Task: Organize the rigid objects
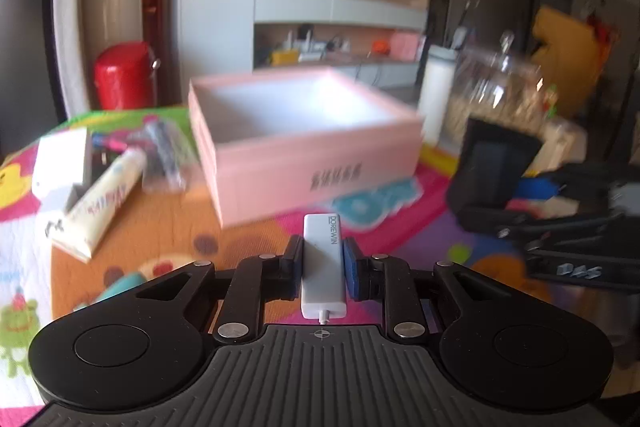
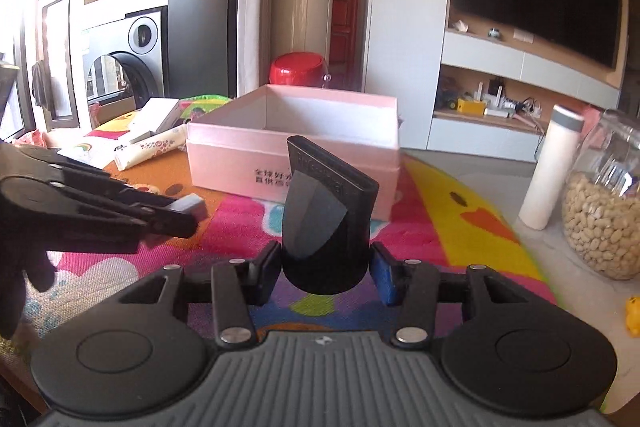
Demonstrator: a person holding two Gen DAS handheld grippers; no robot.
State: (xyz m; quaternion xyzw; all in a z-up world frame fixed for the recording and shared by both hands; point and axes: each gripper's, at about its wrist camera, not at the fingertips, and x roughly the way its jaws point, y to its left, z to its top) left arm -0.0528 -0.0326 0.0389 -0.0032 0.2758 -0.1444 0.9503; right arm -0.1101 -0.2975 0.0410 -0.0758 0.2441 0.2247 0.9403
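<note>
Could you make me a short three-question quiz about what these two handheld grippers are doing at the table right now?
1. True or false: the pink box already holds several items.
2. What does the left gripper hold?
A. a red tin
B. a white adapter
C. a jar of nuts
3. Fill in: the right gripper is clamped on a black ______.

Key
1. False. What shows of its inside is bare white.
2. B. The white adapter sits between the pads, its end toward the box.
3. Nozzle. The black nozzle has its flat mouth pointing up toward the box.
</note>
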